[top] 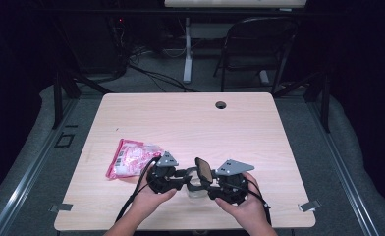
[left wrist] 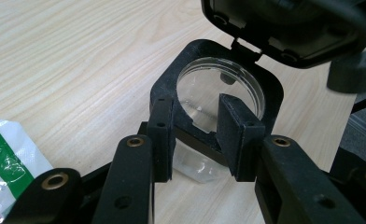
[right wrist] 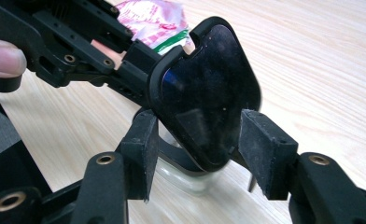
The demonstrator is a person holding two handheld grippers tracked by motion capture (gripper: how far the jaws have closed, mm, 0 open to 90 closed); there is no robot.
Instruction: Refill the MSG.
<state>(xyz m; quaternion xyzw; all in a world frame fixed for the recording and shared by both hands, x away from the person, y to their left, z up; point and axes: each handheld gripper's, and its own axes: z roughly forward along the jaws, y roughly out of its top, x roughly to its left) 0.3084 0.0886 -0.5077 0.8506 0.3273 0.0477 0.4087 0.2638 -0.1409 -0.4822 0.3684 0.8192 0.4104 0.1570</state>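
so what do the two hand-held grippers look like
Both are matte black. The left hand-held gripper and right hand-held gripper each carry a grey three-cornered plate on top, brass-coloured rivets at the jaw joints, block-shaped black pads and a trailing black cable. Forearms are bare, no sleeves.

Container (left wrist: pixel 218 93): clear jar with black square collar, upright before you near the desk's front edge.
Lid (right wrist: pixel 209 102): black, hinged, flipped open, tilted up.

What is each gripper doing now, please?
Left gripper: jaws at the jar rim, grip cannot be told.
Right gripper: jaws astride the open lid, grip cannot be told.
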